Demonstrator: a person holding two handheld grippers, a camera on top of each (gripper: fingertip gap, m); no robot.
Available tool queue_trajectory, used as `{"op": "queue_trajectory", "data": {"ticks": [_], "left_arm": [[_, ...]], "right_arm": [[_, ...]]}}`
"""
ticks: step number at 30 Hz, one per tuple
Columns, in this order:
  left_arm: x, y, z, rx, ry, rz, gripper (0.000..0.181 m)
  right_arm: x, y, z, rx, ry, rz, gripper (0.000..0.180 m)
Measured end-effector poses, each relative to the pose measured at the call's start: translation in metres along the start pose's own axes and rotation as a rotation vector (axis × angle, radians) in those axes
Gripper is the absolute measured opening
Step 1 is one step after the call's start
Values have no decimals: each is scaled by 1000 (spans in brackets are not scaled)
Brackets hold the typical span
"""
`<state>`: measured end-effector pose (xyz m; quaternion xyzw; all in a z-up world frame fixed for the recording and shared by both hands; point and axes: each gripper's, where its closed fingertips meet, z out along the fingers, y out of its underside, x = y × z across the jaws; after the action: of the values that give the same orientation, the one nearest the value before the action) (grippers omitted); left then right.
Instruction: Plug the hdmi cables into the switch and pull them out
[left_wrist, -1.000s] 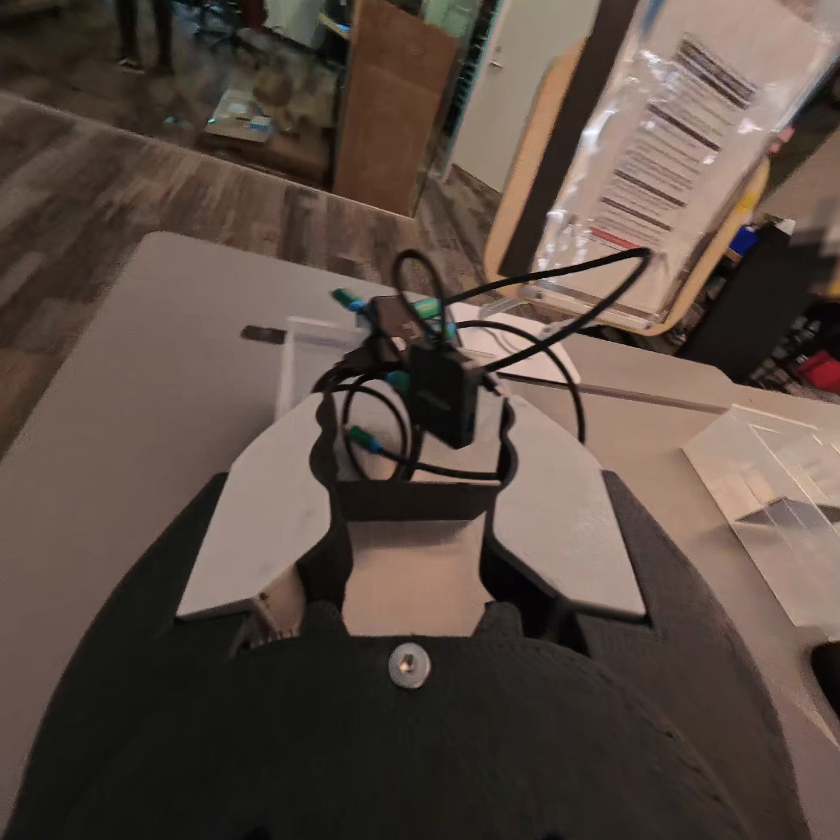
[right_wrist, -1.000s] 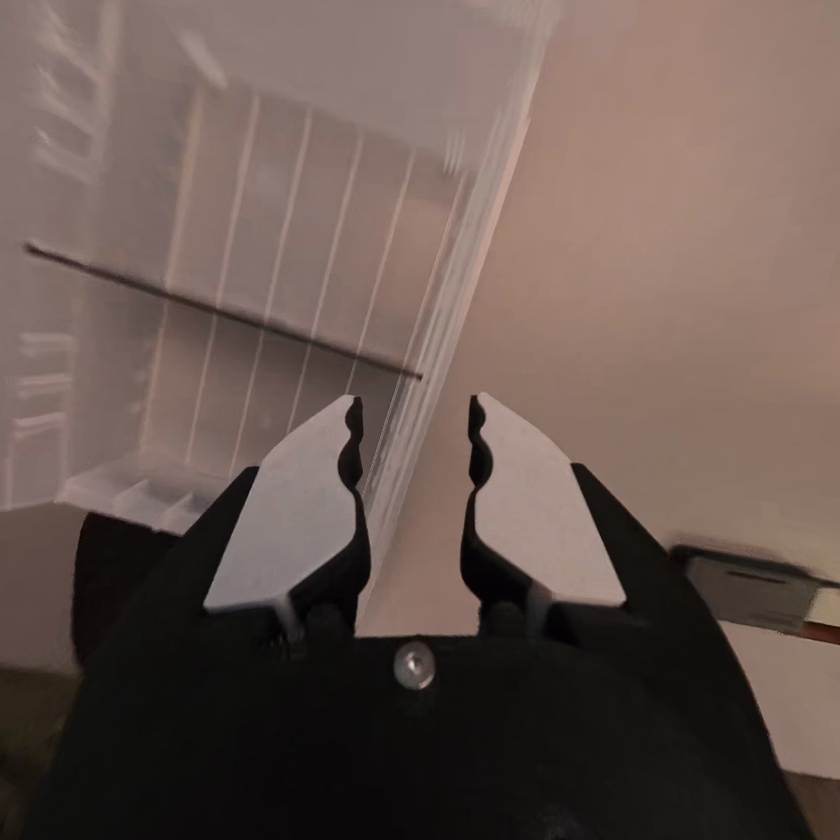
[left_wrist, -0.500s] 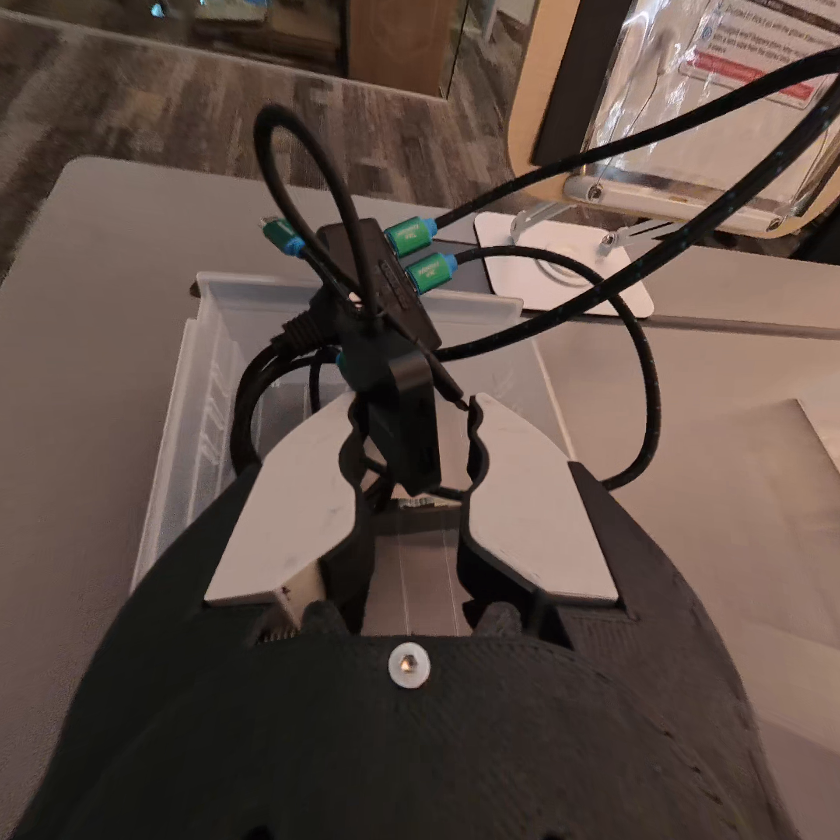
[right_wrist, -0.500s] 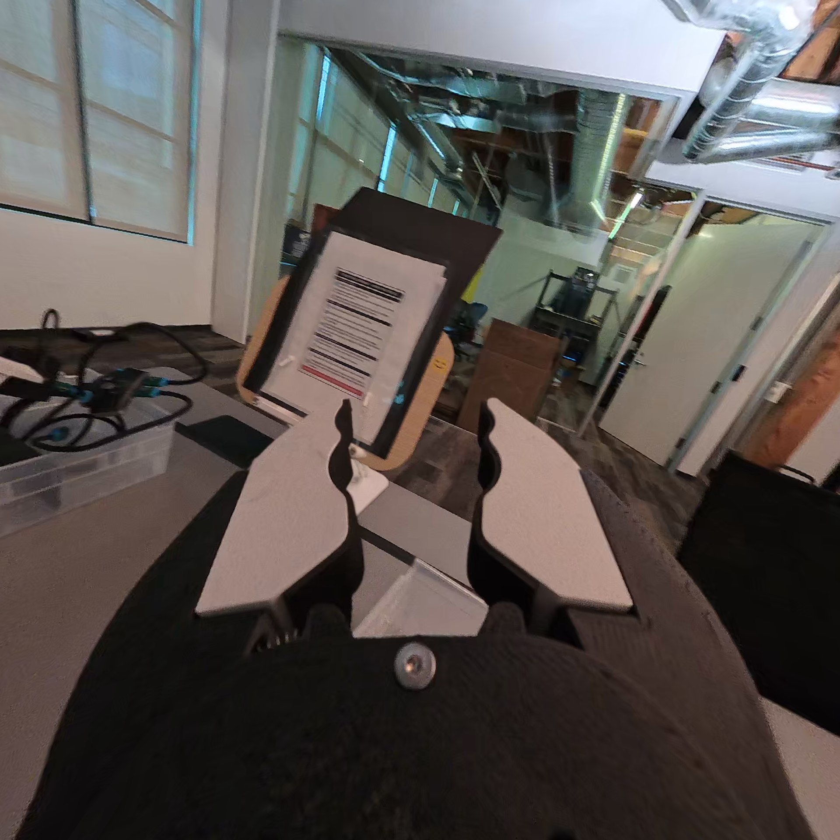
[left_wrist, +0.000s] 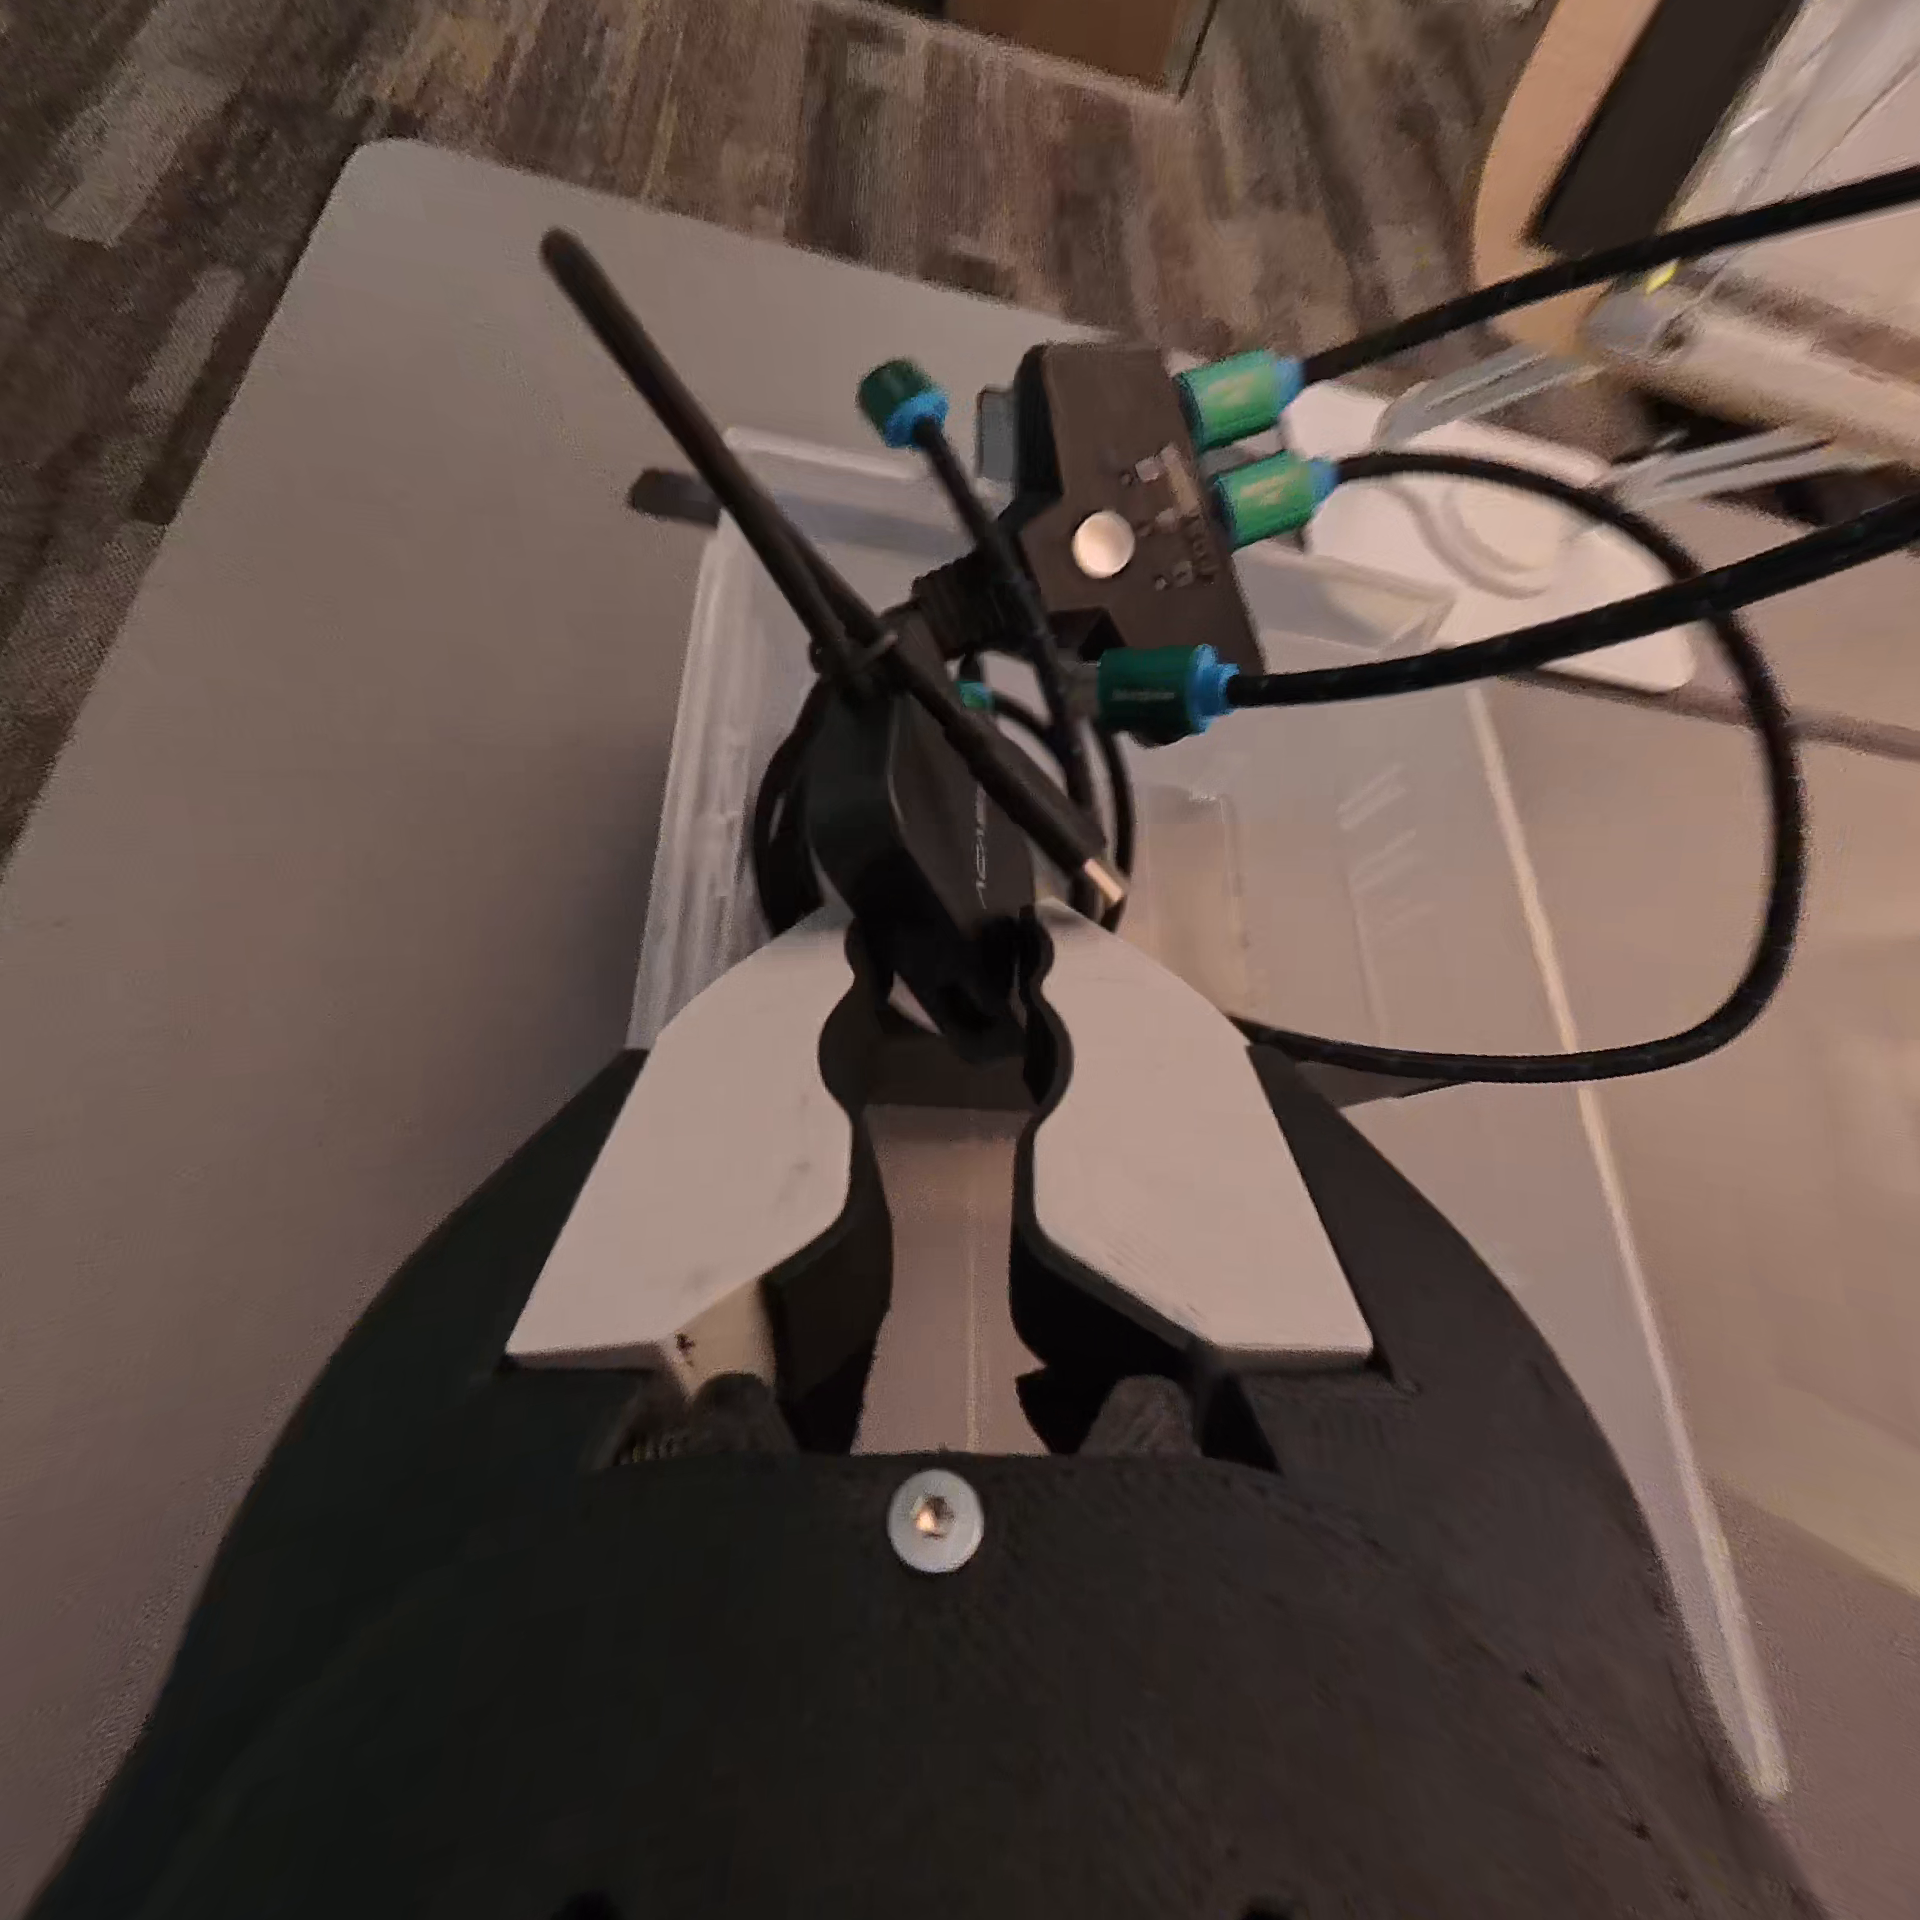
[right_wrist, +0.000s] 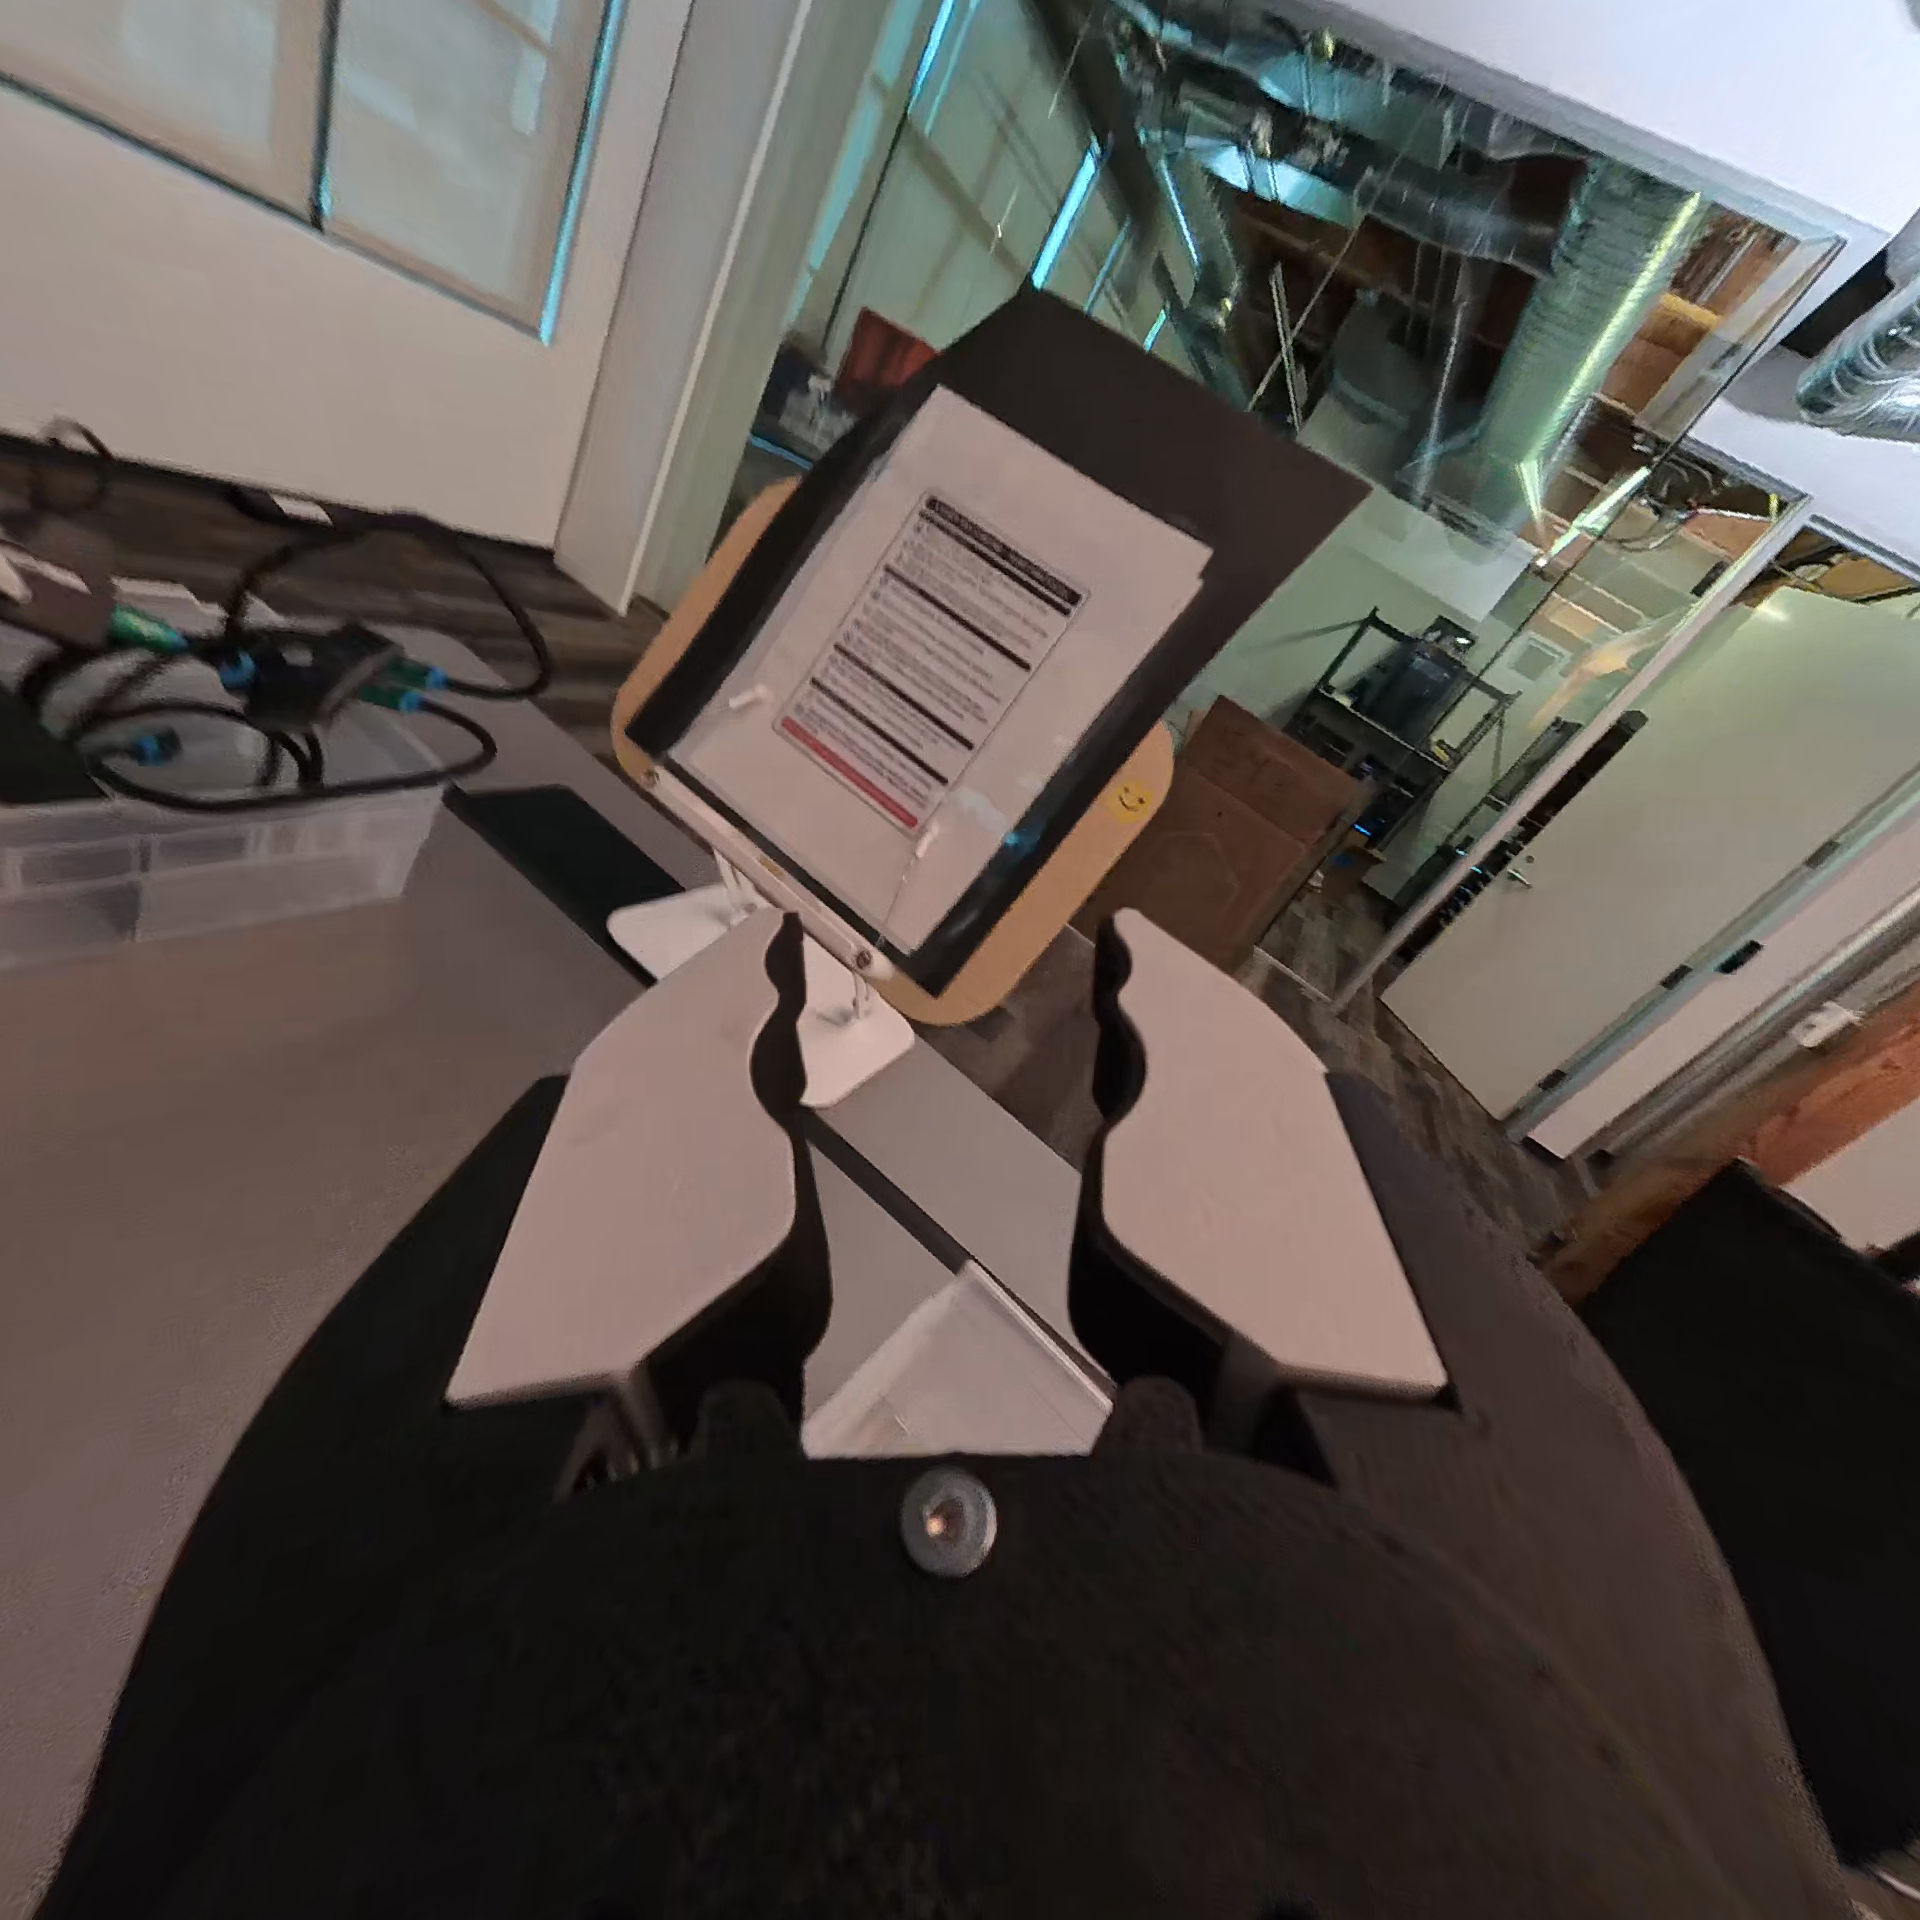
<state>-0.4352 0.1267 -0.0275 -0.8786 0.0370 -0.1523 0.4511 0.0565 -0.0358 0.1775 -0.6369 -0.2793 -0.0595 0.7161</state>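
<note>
My left gripper (left_wrist: 945, 956) is shut on a small black box (left_wrist: 914, 831) that hangs by a thick cable from the black HDMI switch (left_wrist: 1122, 488). Three HDMI cables with green-and-blue plugs (left_wrist: 1236, 395) (left_wrist: 1268, 499) (left_wrist: 1153, 691) sit in the switch. One loose plug (left_wrist: 899, 405) points up beside it. The bundle is above a clear plastic bin (left_wrist: 1351, 831). My right gripper (right_wrist: 945, 966) is open and empty, in the air, far from the switch (right_wrist: 312, 665), which shows at the left of its view.
A thin black cable with a small metal plug (left_wrist: 1101, 883) crosses the box. A sign on a white stand (right_wrist: 935, 675) is at the table's far edge. A clear lid (right_wrist: 966, 1361) lies below my right gripper. The grey table (left_wrist: 364, 727) ends at the left, above the floor.
My left gripper has closed from wide open onto the small black box, and the switch bundle has come closer. My right gripper has swung up from the clear lid and now faces the sign.
</note>
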Motion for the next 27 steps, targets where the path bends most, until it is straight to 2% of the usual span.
{"op": "queue_trajectory", "data": {"ticks": [3,10,19,23,27], "left_arm": [[8,-12,-9,66,70,-33,16],[24,-34,-58,121,-26,132,14],[68,-84,-138,476,9,239,13],[93,-95,-178,627,151,245,13],[129,-96,-219,729,350,264,13]], "right_arm": [[1,14,7,-70,30,-69,54],[1,26,10,-130,41,-129,53],[3,25,8,-111,44,-104,51],[-2,18,11,-63,22,-83,50],[-30,8,20,12,-122,-19,49]]}}
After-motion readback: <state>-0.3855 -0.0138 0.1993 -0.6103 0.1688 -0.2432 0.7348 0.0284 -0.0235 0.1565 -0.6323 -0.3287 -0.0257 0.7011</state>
